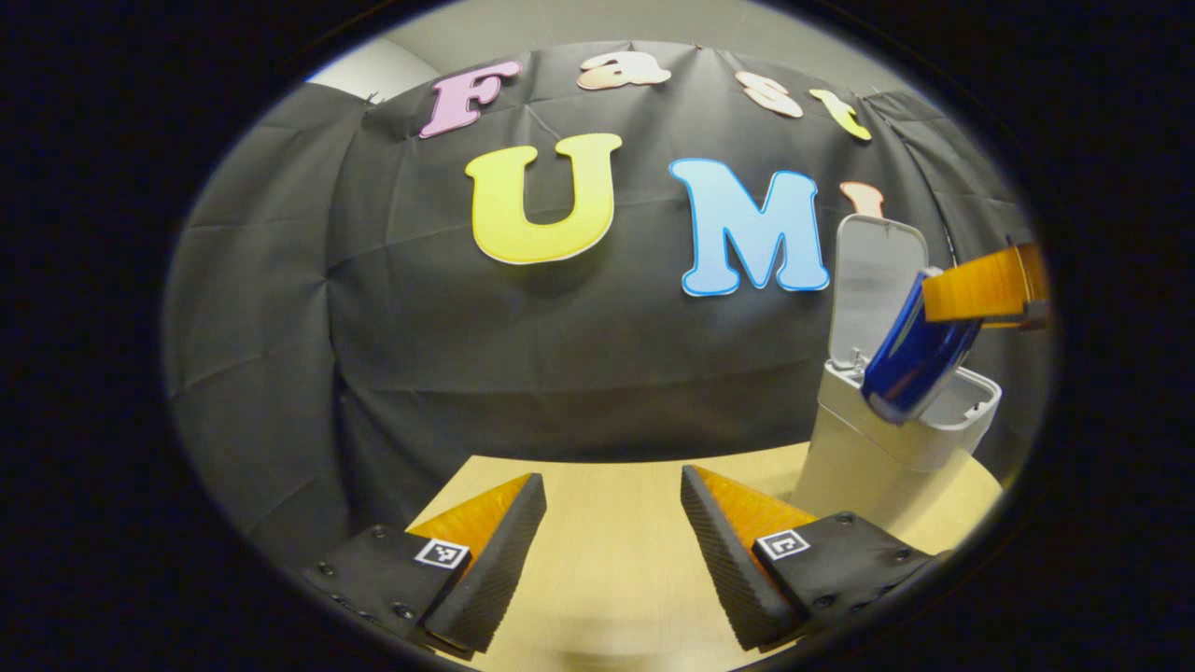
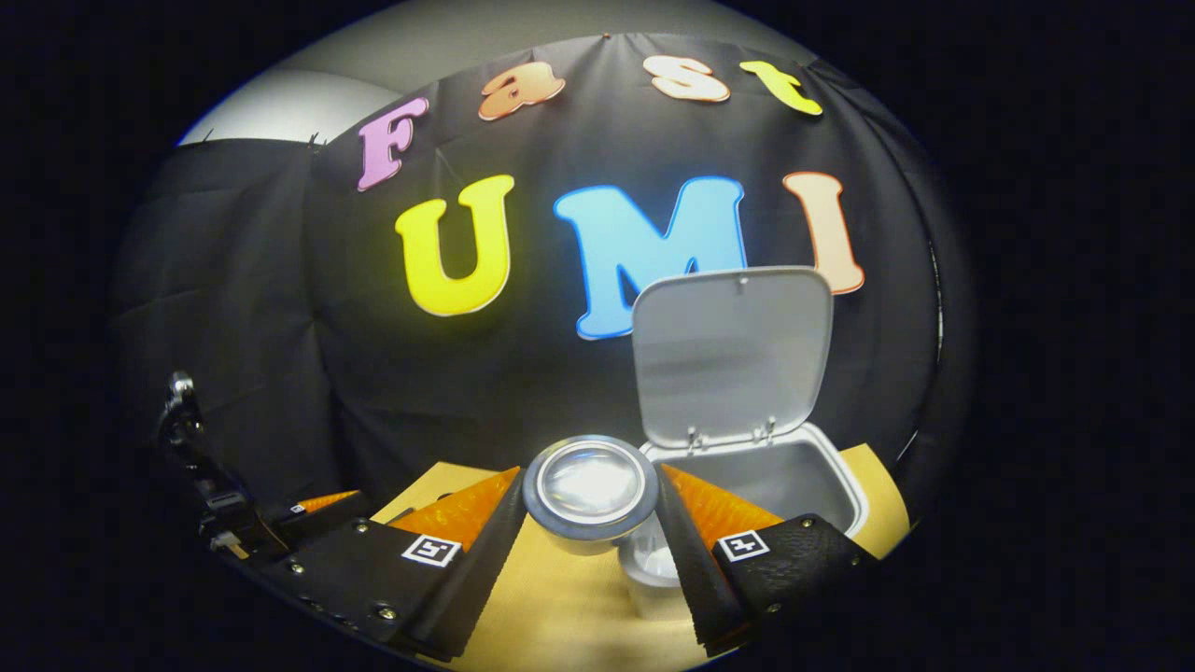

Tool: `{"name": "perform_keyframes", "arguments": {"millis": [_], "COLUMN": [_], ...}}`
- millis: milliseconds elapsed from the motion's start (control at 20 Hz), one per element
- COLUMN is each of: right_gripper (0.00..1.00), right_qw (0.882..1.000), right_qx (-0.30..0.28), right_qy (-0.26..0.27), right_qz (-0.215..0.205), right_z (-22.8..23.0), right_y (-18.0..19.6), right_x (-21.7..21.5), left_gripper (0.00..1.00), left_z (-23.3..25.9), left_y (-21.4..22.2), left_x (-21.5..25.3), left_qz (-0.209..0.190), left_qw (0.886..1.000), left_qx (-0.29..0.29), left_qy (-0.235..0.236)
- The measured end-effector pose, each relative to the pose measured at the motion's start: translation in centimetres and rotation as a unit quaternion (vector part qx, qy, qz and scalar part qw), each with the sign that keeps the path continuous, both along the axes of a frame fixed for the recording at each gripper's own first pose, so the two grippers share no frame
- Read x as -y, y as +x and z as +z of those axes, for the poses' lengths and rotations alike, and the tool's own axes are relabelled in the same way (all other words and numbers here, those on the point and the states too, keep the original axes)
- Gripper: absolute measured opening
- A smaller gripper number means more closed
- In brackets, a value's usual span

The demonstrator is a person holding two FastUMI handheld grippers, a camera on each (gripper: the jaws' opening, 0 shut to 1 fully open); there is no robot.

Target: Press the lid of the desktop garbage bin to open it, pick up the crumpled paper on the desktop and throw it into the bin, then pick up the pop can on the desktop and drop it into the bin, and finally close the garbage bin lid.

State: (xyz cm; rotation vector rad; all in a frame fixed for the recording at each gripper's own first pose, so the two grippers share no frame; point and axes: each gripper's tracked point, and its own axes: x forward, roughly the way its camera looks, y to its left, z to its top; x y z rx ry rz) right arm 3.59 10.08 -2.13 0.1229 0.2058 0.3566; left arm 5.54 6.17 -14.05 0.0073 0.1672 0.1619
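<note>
Pop can (image 2: pixel 591 492), blue-sided, tilts over the open bin (image 1: pixel 901 439), gripped by right tongs (image 2: pixel 591 523); left tongs (image 1: pixel 611 551) gape above the bench (image 1: pixel 607 523).

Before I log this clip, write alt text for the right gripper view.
The right hand-held gripper grips a pop can end-on, just short of the open garbage bin, whose lid stands upright. The left hand-held gripper is at far left, over the wooden table.
</note>
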Motion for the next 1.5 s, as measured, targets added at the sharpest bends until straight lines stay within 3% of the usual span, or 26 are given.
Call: {"name": "perform_keyframes", "arguments": {"millis": [300,350,600,750,800,850,1100,1200,1500], "right_gripper": [0.85,0.85,0.85,0.97,0.98,0.98,0.98,0.98,0.98], "right_qw": [0.998,0.998,0.999,0.999,0.999,0.999,0.999,0.999,0.997], "right_qx": [0.003,0.002,-0.014,-0.018,-0.017,-0.017,-0.015,-0.009,0.044], "right_qy": [-0.018,-0.023,-0.015,-0.007,-0.006,-0.006,-0.002,0.001,0.010], "right_qz": [-0.056,-0.059,-0.049,-0.047,-0.047,-0.048,-0.050,-0.052,-0.070], "right_z": [-0.2,-0.3,-1.6,-1.7,-1.7,-1.6,-1.4,-0.7,3.7], "right_y": [1.1,1.1,1.3,1.7,1.6,1.6,1.7,1.8,4.2], "right_x": [5.0,5.3,4.5,4.3,4.3,4.2,4.6,4.9,5.8], "left_gripper": [0.96,1.00,0.97,0.96,1.00,0.97,1.00,0.96,1.00], "left_z": [-0.2,-0.3,-0.5,-0.6,-0.6,-0.7,-0.9,-1.0,-1.1], "left_y": [-0.7,-0.9,-1.3,-1.7,-1.8,-1.9,-2.3,-2.4,-2.7], "left_x": [0.0,-0.1,-0.6,-1.1,-1.3,-1.5,-1.8,-1.9,-1.8], "left_qz": [-0.003,-0.002,0.001,0.006,0.008,0.009,0.014,0.014,0.012], "left_qw": [1.000,1.000,1.000,1.000,1.000,1.000,1.000,1.000,1.000], "left_qx": [-0.003,-0.004,-0.007,-0.008,-0.008,-0.008,-0.011,-0.011,-0.013], "left_qy": [-0.008,-0.009,-0.011,-0.011,-0.011,-0.012,-0.017,-0.019,-0.022]}}
